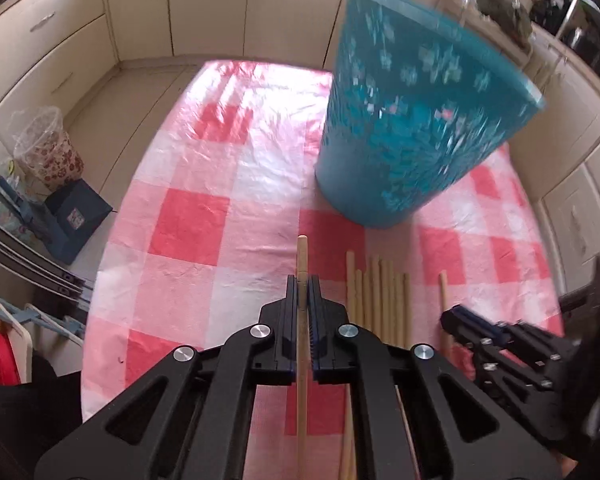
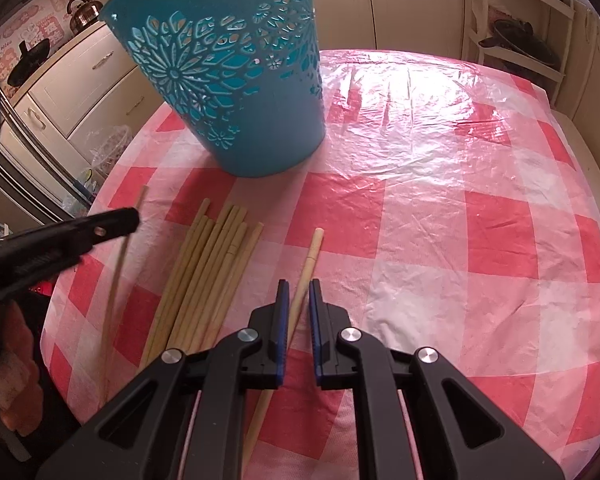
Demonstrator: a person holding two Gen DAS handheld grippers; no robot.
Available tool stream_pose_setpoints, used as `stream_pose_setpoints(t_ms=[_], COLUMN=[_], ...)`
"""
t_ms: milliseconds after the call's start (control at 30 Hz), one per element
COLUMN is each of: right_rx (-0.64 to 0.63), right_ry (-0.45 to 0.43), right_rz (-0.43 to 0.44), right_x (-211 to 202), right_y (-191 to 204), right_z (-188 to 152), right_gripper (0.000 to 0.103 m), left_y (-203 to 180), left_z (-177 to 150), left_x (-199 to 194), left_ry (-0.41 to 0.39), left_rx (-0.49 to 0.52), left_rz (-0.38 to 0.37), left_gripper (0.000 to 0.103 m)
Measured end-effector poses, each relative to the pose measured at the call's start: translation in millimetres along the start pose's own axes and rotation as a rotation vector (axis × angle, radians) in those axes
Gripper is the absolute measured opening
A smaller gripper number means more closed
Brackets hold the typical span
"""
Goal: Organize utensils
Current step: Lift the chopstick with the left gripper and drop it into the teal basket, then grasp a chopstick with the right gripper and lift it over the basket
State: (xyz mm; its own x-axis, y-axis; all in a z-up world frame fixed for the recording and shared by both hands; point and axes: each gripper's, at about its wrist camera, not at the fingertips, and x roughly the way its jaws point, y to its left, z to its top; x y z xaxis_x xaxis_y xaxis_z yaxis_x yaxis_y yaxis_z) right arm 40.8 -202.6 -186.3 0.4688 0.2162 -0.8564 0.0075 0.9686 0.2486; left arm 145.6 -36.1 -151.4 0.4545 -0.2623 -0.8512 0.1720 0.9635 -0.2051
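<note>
A teal cut-out basket [image 1: 412, 112] stands on the red-and-white checked tablecloth [image 1: 204, 216]; it also shows in the right wrist view [image 2: 236, 80]. My left gripper [image 1: 303, 280] is shut on one wooden chopstick [image 1: 302, 256], lifted off the cloth. In the right wrist view the left gripper [image 2: 132, 216] holds that chopstick [image 2: 118, 264]. A bundle of several chopsticks [image 2: 208, 268] lies on the cloth in front of the basket, also seen in the left wrist view [image 1: 380, 296]. My right gripper [image 2: 299, 284] is open around a single chopstick [image 2: 306, 272] lying on the cloth.
Cream kitchen cabinets [image 1: 180, 8] surround the table. A bin with a plastic liner [image 1: 48, 148] and a blue stand [image 1: 76, 216] sit on the floor at left. A white rack [image 2: 516, 32] stands at the back right.
</note>
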Motion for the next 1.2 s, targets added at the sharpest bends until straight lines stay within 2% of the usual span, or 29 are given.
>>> stream_pose_setpoints(t_ms=[133, 233, 333, 467, 600, 667, 900, 1000, 1033, 1067, 1100, 1167, 1200], right_rx=[0.018, 0.023, 0.035, 0.036, 0.04, 0.043, 0.044, 0.041, 0.04, 0.04, 0.038, 0.034, 0.033], right_ry=[0.001, 0.0, -0.002, -0.007, -0.01, -0.011, -0.017, -0.02, -0.022, -0.022, -0.023, -0.024, -0.022], right_rz=[0.011, 0.016, 0.028, 0.031, 0.035, 0.037, 0.032, 0.03, 0.03, 0.029, 0.028, 0.028, 0.034], right_x=[-0.8, 0.4, 1.4, -1.8, -0.9, -1.1, -1.1, -1.4, -1.6, -1.6, -1.7, -1.6, -1.0], right_y=[-4.9, -4.8, -5.5, -8.1, -9.2, -9.8, -10.6, -10.5, -10.6, -9.9, -9.9, -8.0, -7.3], right_z=[2.1, 3.6, 4.0, 1.3, 1.7, 1.6, 1.5, 1.2, 1.2, 1.4, 1.4, 1.3, 1.5], right_gripper=[0.011, 0.011, 0.011, 0.011, 0.011, 0.01, 0.011, 0.01, 0.01, 0.011, 0.01, 0.011, 0.016], left_y=[-1.7, -18.5, -39.5, -63.1, -79.8, -82.9, -82.5, -76.5, -74.9, -72.6, -70.2, -63.6, -59.4], left_z=[36.6, 68.3, 98.2, 134.0, 154.3, 158.0, 138.9, 132.1, 129.7, 126.4, 122.7, 114.3, 110.6], left_x=[-87.7, -131.6, -140.8, -119.0, -85.7, -67.2, -25.1, -13.7, -11.8, -11.3, -12.8, -22.1, -29.0], left_ry=[-0.27, -0.469, -0.615, -0.715, -0.717, -0.681, -0.587, -0.536, -0.521, -0.511, -0.507, -0.528, -0.539], left_rx=[-0.015, 0.012, 0.041, 0.056, 0.053, 0.059, 0.11, 0.12, 0.123, 0.126, 0.128, 0.12, 0.114], left_rz=[-0.121, -0.197, -0.197, -0.143, -0.091, -0.069, 0.013, 0.027, 0.034, 0.038, 0.047, 0.083, 0.092], left_gripper=[0.005, 0.005, 0.005, 0.005, 0.005, 0.005, 0.005, 0.011, 0.019, 0.034, 0.044, 0.073, 0.078])
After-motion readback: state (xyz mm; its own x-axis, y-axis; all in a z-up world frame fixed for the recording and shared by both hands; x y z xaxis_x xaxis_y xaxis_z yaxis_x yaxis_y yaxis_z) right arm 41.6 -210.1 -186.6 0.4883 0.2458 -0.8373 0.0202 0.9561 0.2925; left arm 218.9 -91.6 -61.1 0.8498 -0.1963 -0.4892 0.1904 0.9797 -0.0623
